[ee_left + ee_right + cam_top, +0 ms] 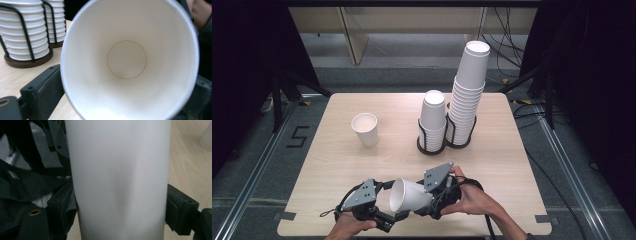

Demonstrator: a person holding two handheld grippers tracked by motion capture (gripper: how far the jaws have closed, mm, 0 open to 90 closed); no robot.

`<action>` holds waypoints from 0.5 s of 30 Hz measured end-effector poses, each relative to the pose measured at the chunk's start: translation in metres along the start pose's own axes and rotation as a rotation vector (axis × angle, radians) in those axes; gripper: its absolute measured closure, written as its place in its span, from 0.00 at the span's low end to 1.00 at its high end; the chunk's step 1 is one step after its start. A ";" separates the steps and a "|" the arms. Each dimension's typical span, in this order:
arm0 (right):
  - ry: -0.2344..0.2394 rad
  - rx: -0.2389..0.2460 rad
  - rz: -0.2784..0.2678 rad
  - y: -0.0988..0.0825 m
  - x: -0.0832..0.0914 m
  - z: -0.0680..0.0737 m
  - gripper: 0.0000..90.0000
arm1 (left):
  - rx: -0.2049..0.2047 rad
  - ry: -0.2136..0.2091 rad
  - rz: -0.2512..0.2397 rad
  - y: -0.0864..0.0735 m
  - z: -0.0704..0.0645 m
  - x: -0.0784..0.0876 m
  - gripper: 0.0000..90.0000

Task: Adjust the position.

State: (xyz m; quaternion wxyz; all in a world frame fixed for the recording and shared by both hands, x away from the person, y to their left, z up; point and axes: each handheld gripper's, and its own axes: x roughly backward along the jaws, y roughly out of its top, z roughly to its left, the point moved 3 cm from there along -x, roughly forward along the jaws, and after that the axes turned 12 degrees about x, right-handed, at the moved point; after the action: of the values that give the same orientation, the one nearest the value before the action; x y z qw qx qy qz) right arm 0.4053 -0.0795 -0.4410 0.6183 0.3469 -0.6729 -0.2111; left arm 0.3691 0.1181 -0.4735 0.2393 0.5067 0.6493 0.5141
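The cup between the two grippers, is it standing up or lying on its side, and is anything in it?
On its side and empty: the cup lies level, mouth toward the left gripper, bare bottom visible inside.

You have a plain white paper cup (pixel 408 196) lying tipped on its side above the table's near edge, empty, open mouth turned toward your left, its wall slightly dented.

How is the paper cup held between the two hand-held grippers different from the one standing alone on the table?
The held cup lies on its side above the table, its mouth toward the left hand-held gripper; the lone cup stands upright, mouth up. The held cup sits between the jaws of the right hand-held gripper, which press its wall; nothing touches the lone cup. Both are plain white, empty, and look alike in shape.
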 end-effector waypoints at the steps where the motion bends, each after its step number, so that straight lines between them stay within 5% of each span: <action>1: 0.007 -0.010 -0.020 0.000 0.001 0.000 0.25 | 0.017 -0.005 -0.014 0.000 0.000 0.000 0.05; 7: 0.006 -0.029 -0.076 0.000 -0.002 -0.002 0.25 | 0.031 -0.027 -0.085 0.003 -0.004 -0.002 0.08; 15: 0.019 -0.066 -0.096 0.000 -0.006 -0.001 0.24 | 0.026 -0.022 -0.093 0.005 -0.004 0.002 0.12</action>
State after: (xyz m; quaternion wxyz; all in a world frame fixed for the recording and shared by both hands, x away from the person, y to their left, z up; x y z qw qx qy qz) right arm 0.4063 -0.0751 -0.4452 0.6249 0.3601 -0.6423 -0.2593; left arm 0.3673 0.1180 -0.4676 0.2633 0.4847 0.6762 0.4884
